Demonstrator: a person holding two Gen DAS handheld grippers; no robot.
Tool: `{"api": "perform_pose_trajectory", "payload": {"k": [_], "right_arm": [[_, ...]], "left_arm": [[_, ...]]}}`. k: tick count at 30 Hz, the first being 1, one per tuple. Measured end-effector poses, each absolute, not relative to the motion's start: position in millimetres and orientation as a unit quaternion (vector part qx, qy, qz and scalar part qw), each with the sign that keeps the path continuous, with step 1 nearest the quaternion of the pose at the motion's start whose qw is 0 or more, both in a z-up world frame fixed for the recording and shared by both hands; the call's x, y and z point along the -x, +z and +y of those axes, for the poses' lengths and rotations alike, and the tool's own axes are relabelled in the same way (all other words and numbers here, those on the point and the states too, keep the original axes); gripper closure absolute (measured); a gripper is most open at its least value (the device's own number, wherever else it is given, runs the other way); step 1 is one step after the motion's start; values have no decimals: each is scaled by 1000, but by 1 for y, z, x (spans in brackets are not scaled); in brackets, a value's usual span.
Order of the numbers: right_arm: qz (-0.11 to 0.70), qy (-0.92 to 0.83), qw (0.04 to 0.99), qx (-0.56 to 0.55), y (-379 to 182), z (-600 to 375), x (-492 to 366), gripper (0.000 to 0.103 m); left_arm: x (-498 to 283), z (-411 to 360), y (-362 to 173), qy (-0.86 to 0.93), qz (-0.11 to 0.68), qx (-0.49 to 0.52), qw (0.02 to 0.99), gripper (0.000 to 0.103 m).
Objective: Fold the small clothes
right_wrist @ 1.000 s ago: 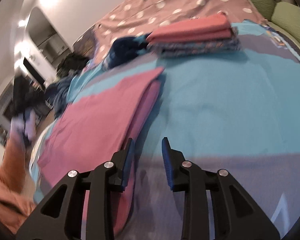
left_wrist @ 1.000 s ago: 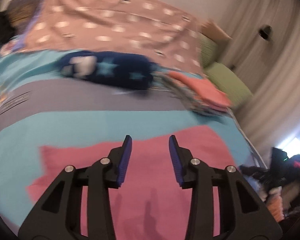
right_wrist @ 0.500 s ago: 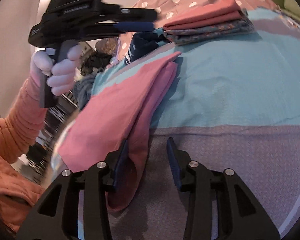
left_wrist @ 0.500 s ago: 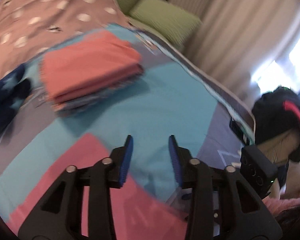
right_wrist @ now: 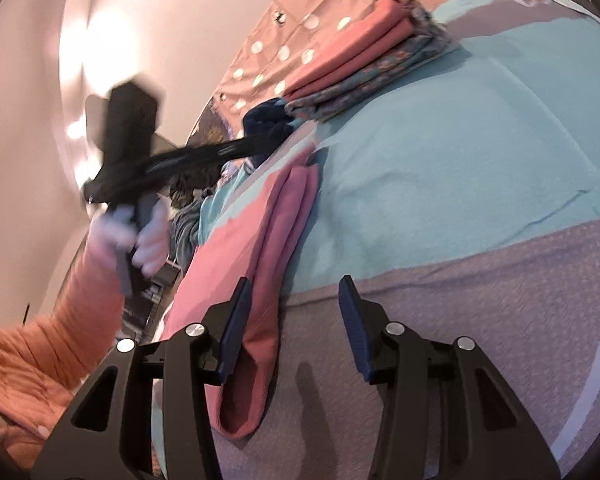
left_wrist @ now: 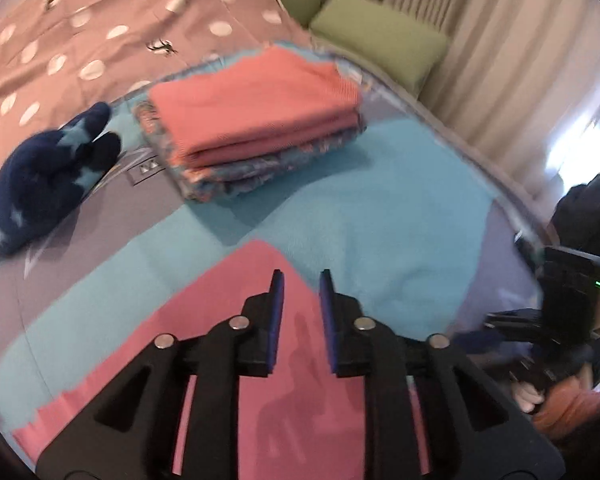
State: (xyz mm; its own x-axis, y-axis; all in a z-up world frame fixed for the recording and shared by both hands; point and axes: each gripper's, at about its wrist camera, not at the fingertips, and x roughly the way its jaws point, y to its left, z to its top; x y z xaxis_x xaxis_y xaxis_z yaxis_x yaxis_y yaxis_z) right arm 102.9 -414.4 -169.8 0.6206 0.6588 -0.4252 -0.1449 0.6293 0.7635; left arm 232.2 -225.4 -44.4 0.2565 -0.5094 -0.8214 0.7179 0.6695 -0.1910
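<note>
Since half a second back the right gripper (right_wrist: 290, 312) has spread its fingers noticeably wider, and the left gripper (left_wrist: 301, 300) has swung a bit so the folded stack sits more centred in its view. Both are empty — the left one's fingers have a narrowish gap with nothing between them, hovering over the pink garment (left_wrist: 228, 344), apparently not touching it.

That pink garment (right_wrist: 256, 256) is the thing being folded. It lies flat on the near part of the bed, doubled over along its right edge, with a rounded end hanging near the right gripper's left finger. I'd say we're mid-fold: one lengthwise fold looks done and the next wants that near end grabbed. So the right gripper probably needs to drop and pinch the near end while the left takes the far corner, then bring the two together.

Further out, a stack of folded clothes (left_wrist: 256, 120) — coral on top, patterned pieces under it — sits at the far side, with a navy star-print plush toy (left_wrist: 44, 176) to its left. In the right wrist view the person's left hand (right_wrist: 140, 236) holds its gripper up in the air, orange sleeve showing.

Surface is a teal-and-grey bedspread (left_wrist: 380, 216), soft, so pinching will take some blanket unless it's careful. A polka-dot duvet (left_wrist: 100, 12) lies beyond, green cushions (left_wrist: 380, 32) and curtains far right.
</note>
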Motion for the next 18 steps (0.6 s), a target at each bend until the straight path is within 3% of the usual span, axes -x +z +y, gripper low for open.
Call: {"api": "perform_pose_trajectory", "payload": {"k": [6,7,9,11,14,18], "right_arm": [[416,158,847,-290,-147,-419,-158,75],[435,146,844,-279,-143,-417,-174,77],[463,138,839,-249,-136,-407,-202,77],[486,142,834,-220,-130,-396,-229,77],[526,152,820,-167,-124,-366,-262,77],[577,156,789,-139,-129,-342,-287,77]], "left_arm": [[-229,-197,-77,-416,492,-38,764,80],[-228,-198,-82,-425,495,-23,758,76],[-220,-203,-88,-438,497,-5,750,54],[-216,-209,-90,-445,495,3,746,47],[-212,-214,-100,-445,495,0,746,48],[-224,-189,-122,-429,506,55,747,71]]}}
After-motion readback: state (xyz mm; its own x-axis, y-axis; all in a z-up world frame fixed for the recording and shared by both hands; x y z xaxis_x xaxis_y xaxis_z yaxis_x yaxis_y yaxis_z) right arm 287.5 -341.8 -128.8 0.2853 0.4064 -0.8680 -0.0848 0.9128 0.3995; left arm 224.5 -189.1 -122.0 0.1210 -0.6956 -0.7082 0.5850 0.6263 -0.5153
